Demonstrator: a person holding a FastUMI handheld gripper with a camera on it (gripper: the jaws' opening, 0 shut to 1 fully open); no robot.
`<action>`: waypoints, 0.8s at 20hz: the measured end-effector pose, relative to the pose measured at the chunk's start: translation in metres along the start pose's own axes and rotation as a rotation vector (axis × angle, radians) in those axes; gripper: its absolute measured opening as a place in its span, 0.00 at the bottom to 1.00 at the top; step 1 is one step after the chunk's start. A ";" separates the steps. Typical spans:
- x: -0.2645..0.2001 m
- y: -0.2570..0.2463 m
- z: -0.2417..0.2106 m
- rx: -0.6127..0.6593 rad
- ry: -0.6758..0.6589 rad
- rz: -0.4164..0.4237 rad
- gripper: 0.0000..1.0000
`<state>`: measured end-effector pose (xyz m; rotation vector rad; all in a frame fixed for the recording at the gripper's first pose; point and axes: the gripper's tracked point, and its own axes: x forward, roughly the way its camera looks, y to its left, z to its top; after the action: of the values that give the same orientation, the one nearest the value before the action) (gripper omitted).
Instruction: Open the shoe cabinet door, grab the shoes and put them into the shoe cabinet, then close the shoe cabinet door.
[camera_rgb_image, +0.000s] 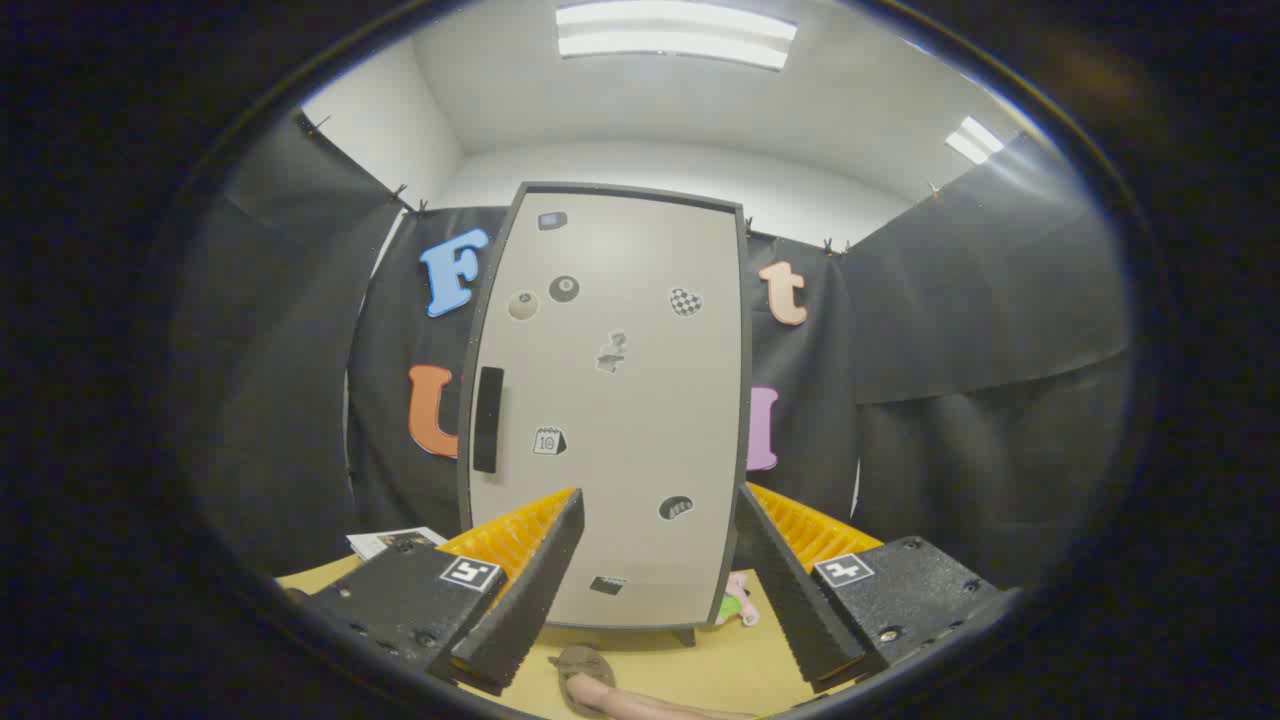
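With its door shut and nothing yet moved inside, the shoe cabinet (620, 400) stands upright on the tan table (720, 670), squarely ahead of the gripper (655, 570), whose two fingers are spread wide and hold nothing. The pale cabinet door (640, 440), dotted with small stickers, faces the camera; its dark handle (487, 419) is a vertical bar set close to the door's left edge, about halfway up. That handle sits above and to the left of the left finger, well off the centre line between the fingers, so by this reading the coming move turns on a shift left and upward, with the jaws closing across the bar's short width rather than along its upright length. A shoe (590, 685) with a brownish toe lies on the table near the fingers, below and just in front of the cabinet's foot, its long axis running roughly sideways to the right. A small pink and green toy (738, 603) rests by the cabinet's lower right corner, and printed paper (392, 541) lies to the left beyond the left finger
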<state>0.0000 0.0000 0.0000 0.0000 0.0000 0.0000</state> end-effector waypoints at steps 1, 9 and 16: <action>0.001 0.000 -0.001 0.001 0.002 0.007 0.99; 0.019 -0.009 -0.010 0.025 0.039 0.009 0.99; 0.037 -0.001 -0.009 0.031 0.020 0.029 0.99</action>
<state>0.0369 -0.0011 -0.0088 0.0313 0.0198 0.0291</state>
